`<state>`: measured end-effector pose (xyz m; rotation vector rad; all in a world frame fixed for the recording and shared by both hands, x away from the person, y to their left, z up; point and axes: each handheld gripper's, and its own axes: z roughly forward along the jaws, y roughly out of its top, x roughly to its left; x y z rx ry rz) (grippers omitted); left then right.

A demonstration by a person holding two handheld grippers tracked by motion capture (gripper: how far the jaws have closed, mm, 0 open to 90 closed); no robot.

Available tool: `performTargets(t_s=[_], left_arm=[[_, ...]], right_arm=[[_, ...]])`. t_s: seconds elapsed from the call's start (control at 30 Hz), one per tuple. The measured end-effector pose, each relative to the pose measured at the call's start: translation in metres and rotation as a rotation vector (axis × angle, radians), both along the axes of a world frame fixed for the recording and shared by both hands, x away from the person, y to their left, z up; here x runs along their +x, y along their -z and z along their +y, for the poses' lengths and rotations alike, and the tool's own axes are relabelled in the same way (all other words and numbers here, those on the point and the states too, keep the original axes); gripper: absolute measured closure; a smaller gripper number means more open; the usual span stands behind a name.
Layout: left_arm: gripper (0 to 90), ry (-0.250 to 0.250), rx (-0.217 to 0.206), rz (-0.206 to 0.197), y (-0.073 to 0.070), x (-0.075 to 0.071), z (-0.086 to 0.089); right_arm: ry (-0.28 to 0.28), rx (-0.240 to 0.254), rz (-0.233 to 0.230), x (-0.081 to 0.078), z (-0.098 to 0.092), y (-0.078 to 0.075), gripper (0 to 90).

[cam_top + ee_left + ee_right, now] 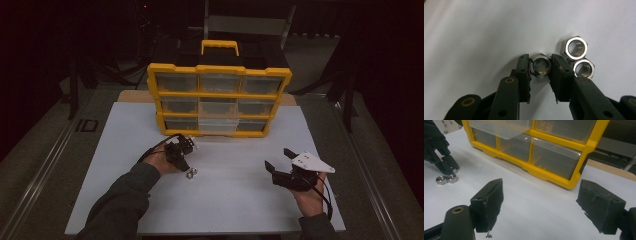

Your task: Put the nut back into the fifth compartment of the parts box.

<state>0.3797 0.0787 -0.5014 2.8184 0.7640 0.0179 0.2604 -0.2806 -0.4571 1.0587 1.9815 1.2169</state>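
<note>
Behind three nuts (577, 58), yellow organizer (218, 99), drawers shut

Right gripper (540, 205), jaws wide apart over the white desk (529, 202); yellow organizer (564, 142) beyond; left gripper (447, 167) touching two nuts (447, 179) at far left.

We find no lettering, brand mark or number that we can read anywhere in these views. The yellow organiser (219, 70) and the steel nuts (574, 48) carry no legible marking.
</note>
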Motion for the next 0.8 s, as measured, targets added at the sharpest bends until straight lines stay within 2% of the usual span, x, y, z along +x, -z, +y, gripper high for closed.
performTargets(t_s=[0.37, 0.6, 0.8], left_arm=[[70.0, 0.018, 0.003, -0.013, -0.003, -0.002, 0.003], [70.0, 0.007, -0.027, -0.016, -0.012, -0.003, 0.009], [70.0, 0.020, -0.045, -0.027, -0.020, -0.005, 0.012]], right_arm=[[-0.004, -0.002, 0.001, 0.000, 0.000, 0.001, 20.7], [-0.006, -0.004, 0.002, 0.000, 0.000, 0.001, 20.7], [-0.005, -0.002, 0.000, 0.000, 0.000, 0.000, 20.7]])
